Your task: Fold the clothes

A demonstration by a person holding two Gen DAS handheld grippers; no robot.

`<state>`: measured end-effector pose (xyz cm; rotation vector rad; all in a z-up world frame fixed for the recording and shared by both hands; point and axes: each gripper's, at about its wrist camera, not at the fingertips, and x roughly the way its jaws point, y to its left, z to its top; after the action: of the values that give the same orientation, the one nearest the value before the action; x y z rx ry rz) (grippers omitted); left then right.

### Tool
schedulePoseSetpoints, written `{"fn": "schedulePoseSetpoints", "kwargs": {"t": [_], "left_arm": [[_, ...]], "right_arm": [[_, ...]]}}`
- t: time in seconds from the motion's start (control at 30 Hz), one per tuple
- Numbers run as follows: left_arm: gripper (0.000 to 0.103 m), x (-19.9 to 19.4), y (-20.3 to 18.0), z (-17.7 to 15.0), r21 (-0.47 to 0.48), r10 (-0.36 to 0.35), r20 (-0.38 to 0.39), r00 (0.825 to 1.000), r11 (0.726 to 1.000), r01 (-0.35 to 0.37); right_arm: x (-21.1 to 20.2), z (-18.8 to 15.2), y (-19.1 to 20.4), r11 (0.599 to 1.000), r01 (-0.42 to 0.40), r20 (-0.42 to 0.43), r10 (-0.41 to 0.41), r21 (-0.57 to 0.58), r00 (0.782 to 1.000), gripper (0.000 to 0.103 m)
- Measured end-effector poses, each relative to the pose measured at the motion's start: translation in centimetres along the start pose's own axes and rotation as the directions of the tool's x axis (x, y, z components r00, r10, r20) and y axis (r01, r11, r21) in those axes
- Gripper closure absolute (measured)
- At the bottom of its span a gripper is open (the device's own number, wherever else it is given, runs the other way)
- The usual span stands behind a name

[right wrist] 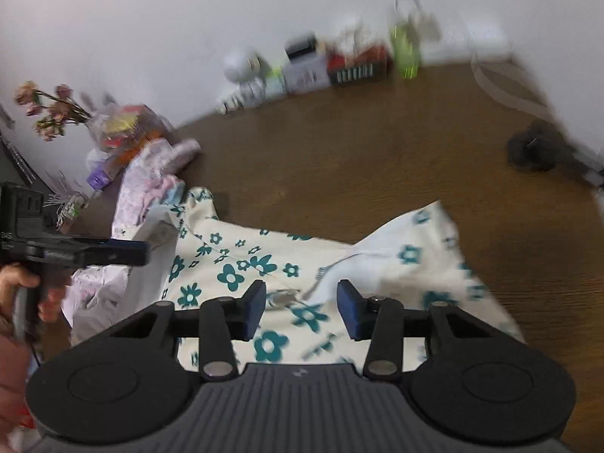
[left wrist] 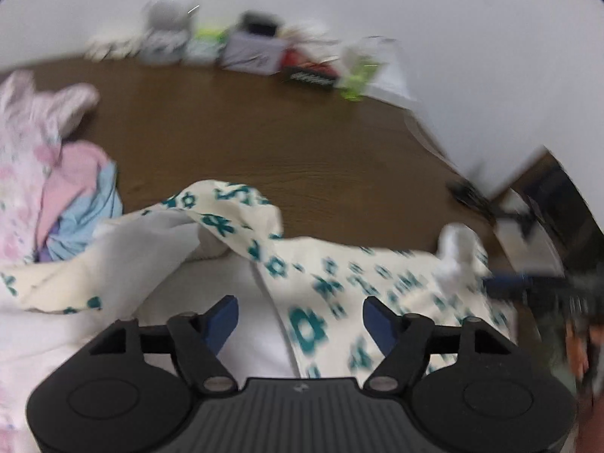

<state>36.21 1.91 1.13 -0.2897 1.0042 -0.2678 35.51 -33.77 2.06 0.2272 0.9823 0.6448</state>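
Note:
A cream garment with teal flowers [left wrist: 324, 283] [right wrist: 271, 260] lies rumpled on the brown wooden table [left wrist: 264, 143] [right wrist: 358, 151]; part of its white inside shows. My left gripper [left wrist: 301, 319] hovers open above it, with cloth below the blue pads but nothing pinched. My right gripper [right wrist: 301, 307] is open too, its jaws narrower, over the flowered cloth with nothing pressed between the pads. In the right wrist view the left gripper [right wrist: 128, 251] reaches in from the left, held by a hand [right wrist: 22, 290]. In the left wrist view the right gripper's blue finger [left wrist: 509, 283] shows at the right edge.
A heap of pink, floral and light blue clothes [left wrist: 49, 173] [right wrist: 151, 188] lies at the left. Boxes, a green bottle [right wrist: 406, 49] and small items [left wrist: 256, 49] line the far wall. Dried flowers [right wrist: 49, 109] and a dark object [right wrist: 532, 149] stand at the sides.

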Motion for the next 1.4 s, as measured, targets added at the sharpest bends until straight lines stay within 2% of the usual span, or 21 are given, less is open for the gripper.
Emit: {"fn": "schedulePoseSetpoints", "kwargs": {"t": [0.17,0.23,0.27,0.3,0.33,0.37,0.4,0.53,0.63,0.67,0.73,0.77,0.83,0.87,0.93,0.97,1.07,1.2,1.3,1.37,1.4], "left_arm": [[0.048,2.3,1.1,0.6,-0.084,-0.046,-0.015,0.999,0.995,0.045],[0.061,3.0,1.3,0.6,-0.090,-0.052,-0.019,0.998,0.995,0.050],[0.063,3.2,1.5,0.6,-0.095,-0.055,-0.013,0.998,0.994,0.053],[0.070,3.2,1.6,0.6,-0.099,-0.061,-0.004,0.998,0.993,0.060],[0.083,3.3,1.7,0.7,-0.103,-0.068,0.000,0.998,0.992,0.068],[0.087,3.4,1.9,0.6,-0.108,-0.070,0.002,0.998,0.992,0.069],[0.096,3.5,2.0,0.6,-0.113,-0.069,0.009,0.998,0.991,0.069],[0.099,2.5,2.3,0.9,-0.102,-0.097,0.069,0.993,0.989,0.103],[0.099,1.2,2.5,1.6,-0.109,-0.111,0.148,0.983,0.986,0.128],[0.099,1.4,2.7,1.8,-0.125,-0.105,0.162,0.981,0.984,0.126],[0.097,2.2,3.2,2.0,-0.162,-0.076,0.178,0.981,0.981,0.106],[0.092,2.8,3.3,2.0,-0.178,-0.054,0.181,0.982,0.980,0.087],[0.062,3.4,3.8,1.7,-0.204,-0.059,0.177,0.982,0.974,0.095],[0.061,3.6,4.1,1.5,-0.217,-0.065,0.175,0.983,0.971,0.103],[0.046,2.6,4.6,1.1,-0.225,-0.090,0.192,0.977,0.965,0.133],[0.044,1.7,4.8,0.8,-0.215,-0.086,0.202,0.976,0.968,0.130],[0.036,-1.4,4.4,-0.2,-0.127,-0.064,0.232,0.971,0.987,0.096],[0.036,-4.3,2.0,-2.5,0.048,-0.095,0.207,0.974,0.995,0.087],[0.038,-4.8,-1.6,-4.4,0.178,-0.157,0.123,0.980,0.975,0.134],[0.041,-4.5,-4.7,-5.7,0.266,-0.201,0.058,0.978,0.947,0.179],[0.046,-4.3,-6.5,-6.4,0.307,-0.223,0.025,0.974,0.929,0.205]], "right_arm": [[4.6,1.2,-1.7,0.990,-0.065,-0.082,0.075,0.125,0.994,0.068],[5.8,1.3,-2.3,0.984,-0.067,-0.094,0.084,0.163,0.992,0.077],[6.3,1.2,-2.5,0.981,-0.069,-0.096,0.087,0.179,0.992,0.080],[6.5,1.1,-2.9,0.977,-0.078,-0.090,0.097,0.197,0.991,0.082],[6.7,1.1,-3.2,0.972,-0.090,-0.081,0.110,0.216,0.991,0.085],[6.8,1.1,-3.5,0.967,-0.101,-0.068,0.119,0.232,0.991,0.089],[6.8,1.1,-3.7,0.963,-0.110,-0.052,0.127,0.246,0.991,0.097],[5.9,1.8,-3.8,0.953,-0.162,0.041,0.157,0.256,0.987,0.101],[3.8,3.9,-3.0,0.951,-0.226,0.152,0.196,0.212,0.969,0.101],[3.4,4.6,-2.9,0.953,-0.227,0.174,0.193,0.203,0.966,0.101],[4.4,5.5,-2.8,0.963,-0.174,0.163,0.141,0.205,0.976,0.101],[5.3,5.8,-2.8,0.970,-0.143,0.138,0.117,0.196,0.983,0.101],[7.4,6.0,-2.8,0.978,-0.110,0.085,0.096,0.177,0.992,0.093],[7.9,5.8,-2.8,0.977,-0.095,0.087,0.080,0.189,0.993,0.090],[6.9,5.5,-3.2,0.972,-0.119,0.133,0.093,0.204,0.987,0.067],[6.2,5.3,-3.4,0.968,-0.138,0.161,0.105,0.209,0.981,0.064],[2.0,4.3,-2.7,0.984,-0.114,0.208,0.085,0.133,0.974,0.061],[-3.3,0.0,-2.5,0.998,0.063,0.176,-0.061,-0.006,0.983,0.047],[-5.4,-3.4,-4.7,0.982,0.187,0.139,-0.183,-0.019,0.973,0.047],[-6.2,-5.6,-6.7,0.975,0.220,0.118,-0.221,0.029,0.968,0.047],[-6.5,-6.4,-7.5,0.976,0.209,0.116,-0.214,0.053,0.970,0.047]]}}
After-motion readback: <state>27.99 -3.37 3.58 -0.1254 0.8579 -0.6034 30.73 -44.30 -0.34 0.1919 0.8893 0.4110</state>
